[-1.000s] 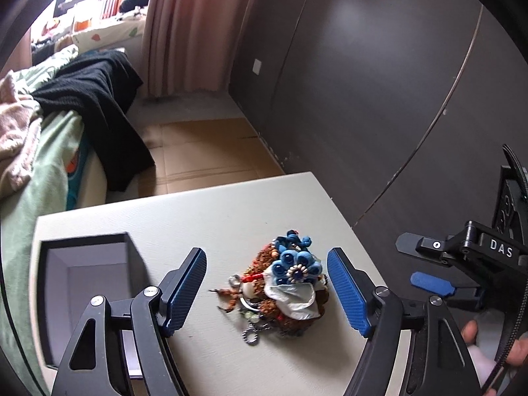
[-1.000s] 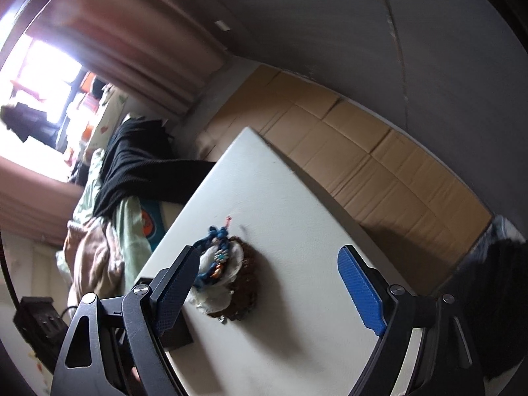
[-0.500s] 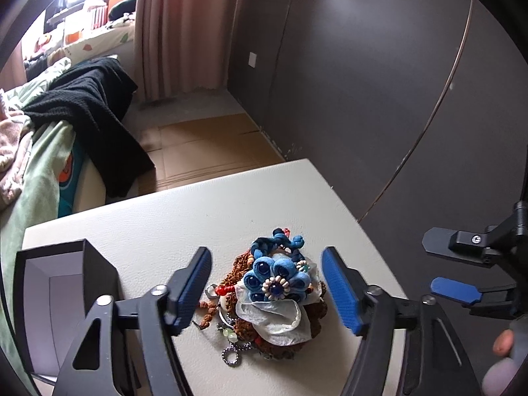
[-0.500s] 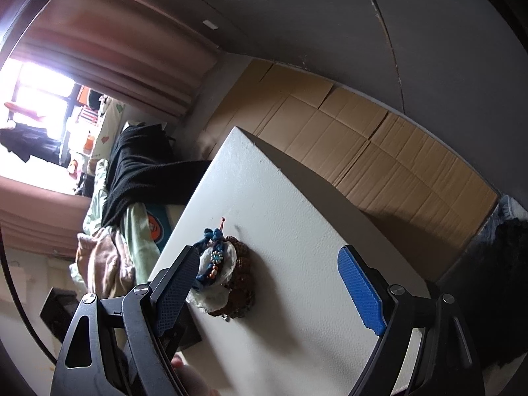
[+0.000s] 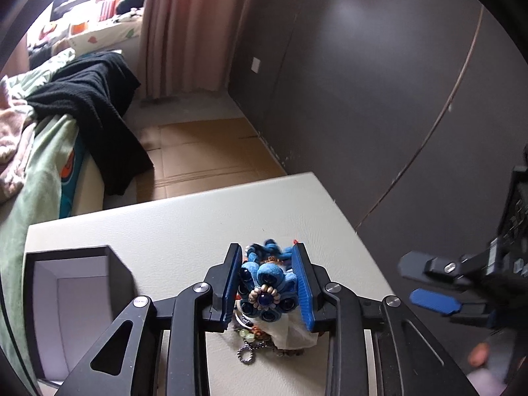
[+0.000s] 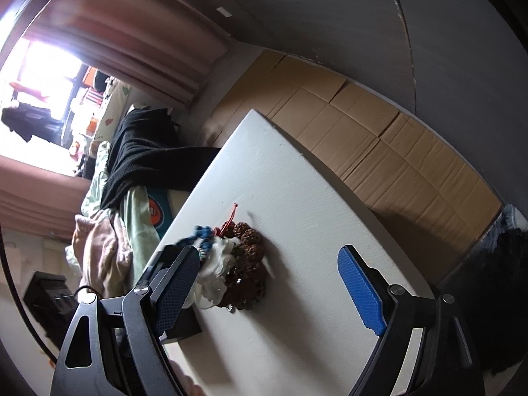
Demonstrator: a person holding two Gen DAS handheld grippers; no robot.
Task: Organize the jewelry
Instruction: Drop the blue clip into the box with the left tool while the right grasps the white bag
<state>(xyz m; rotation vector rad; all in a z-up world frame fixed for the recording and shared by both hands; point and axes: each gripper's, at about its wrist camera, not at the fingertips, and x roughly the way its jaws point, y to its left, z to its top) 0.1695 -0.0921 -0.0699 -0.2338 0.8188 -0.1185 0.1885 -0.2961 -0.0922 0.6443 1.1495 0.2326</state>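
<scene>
A heap of jewelry (image 5: 260,340) lies on the white table (image 5: 165,224): brown beads, a metal chain, white cloth and a blue flower ornament (image 5: 264,283) on top. My left gripper (image 5: 267,280) straddles the flower, its jaws closing, and both blue pads touch the petals. The right wrist view shows the same heap (image 6: 247,264) just right of my right gripper's left finger. My right gripper (image 6: 269,254) hangs wide open over bare table with nothing between its fingers. It also shows at the right edge of the left wrist view (image 5: 429,297).
An open dark box (image 5: 76,283) with a pale inside stands on the table left of the heap. A bed with a black garment (image 5: 89,109) lies beyond the table's left side. Cardboard (image 5: 204,158) covers the floor and a dark wall (image 5: 363,99) runs along the right.
My left gripper moved forward over the heap and its jaws narrowed from wide apart to touching the blue flower. The right gripper kept its wide opening and barely shifted.
</scene>
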